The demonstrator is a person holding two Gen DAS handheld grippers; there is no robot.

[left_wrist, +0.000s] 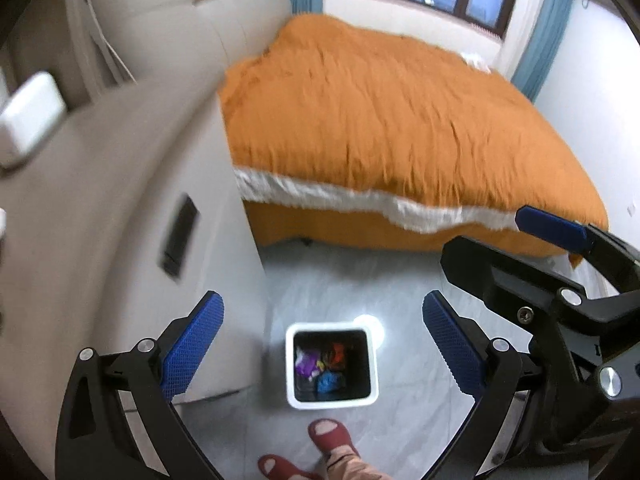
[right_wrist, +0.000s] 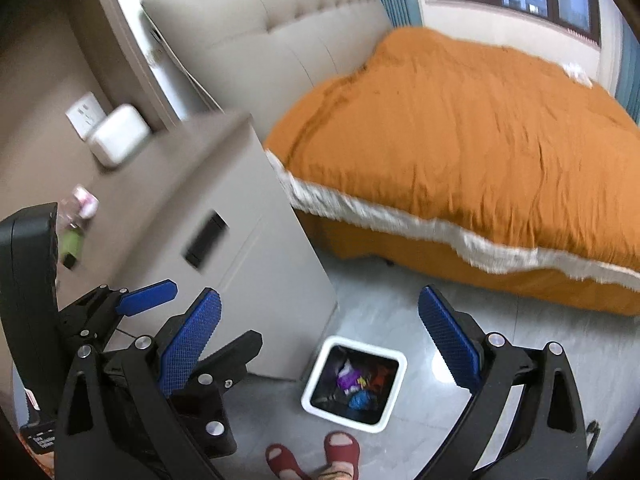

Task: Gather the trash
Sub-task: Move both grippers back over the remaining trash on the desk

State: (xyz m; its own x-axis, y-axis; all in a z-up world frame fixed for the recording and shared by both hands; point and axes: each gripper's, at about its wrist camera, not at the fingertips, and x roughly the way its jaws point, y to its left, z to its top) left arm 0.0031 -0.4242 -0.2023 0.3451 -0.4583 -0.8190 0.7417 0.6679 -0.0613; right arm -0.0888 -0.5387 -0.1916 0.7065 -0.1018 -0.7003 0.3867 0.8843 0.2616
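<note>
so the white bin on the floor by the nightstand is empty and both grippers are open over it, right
Not quite: the bin is not empty. The left wrist view shows purple, red and blue trash inside it. The rest holds: it stands on the floor beside the nightstand, and the left gripper and right gripper are both open above it.

I hold both tools side by side, angled down: left tool [left_wrist: 322, 344] and right tool [right_wrist: 320, 342] each with 2 fingers spread wide, gripping nothing. My feet [left_wrist: 332, 438] stand below.
</note>
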